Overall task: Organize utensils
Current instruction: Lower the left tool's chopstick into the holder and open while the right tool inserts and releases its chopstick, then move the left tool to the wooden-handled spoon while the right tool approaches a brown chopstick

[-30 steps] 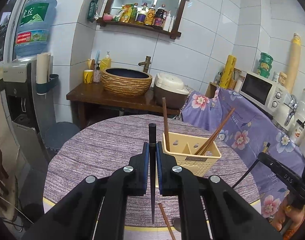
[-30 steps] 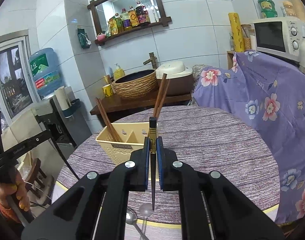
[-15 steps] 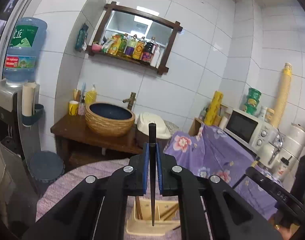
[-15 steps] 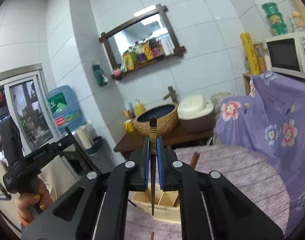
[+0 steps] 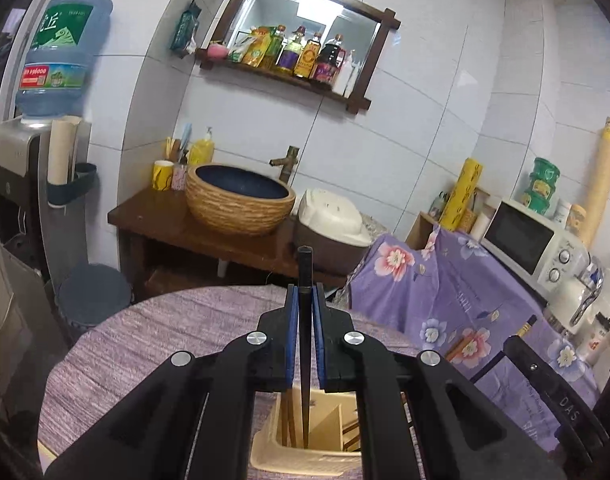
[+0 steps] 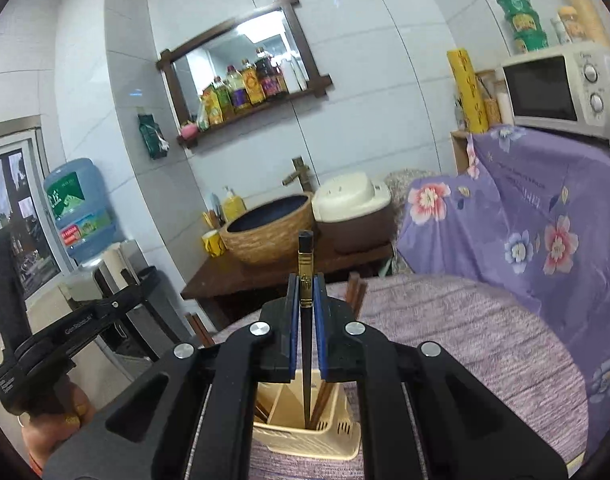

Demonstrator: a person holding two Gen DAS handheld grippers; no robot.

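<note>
My left gripper (image 5: 304, 300) is shut on a black chopstick (image 5: 305, 400) that stands upright, its thin tip down inside the beige utensil basket (image 5: 305, 462) on the round table. My right gripper (image 6: 305, 292) is shut on a second black chopstick (image 6: 305, 256) with a gold band, and its tip also reaches down into the beige utensil basket (image 6: 309, 440). Brown wooden chopsticks (image 6: 355, 294) lean in the basket's compartments. Each gripper shows at the edge of the other's view, the left one held by a hand (image 6: 53, 420).
The round table (image 6: 465, 340) wears a purple-grey cloth. Behind it stand a wooden counter with a woven basin (image 5: 241, 204) and a rice cooker (image 5: 329, 220). A flowered purple cover (image 6: 525, 216) and a microwave (image 5: 533, 240) are on the right, a water dispenser (image 5: 57, 60) on the left.
Both grippers have risen and come forward over the basket, each keeping its chopstick. The chopstick tips, above the table before, now point down into the basket's compartments.
</note>
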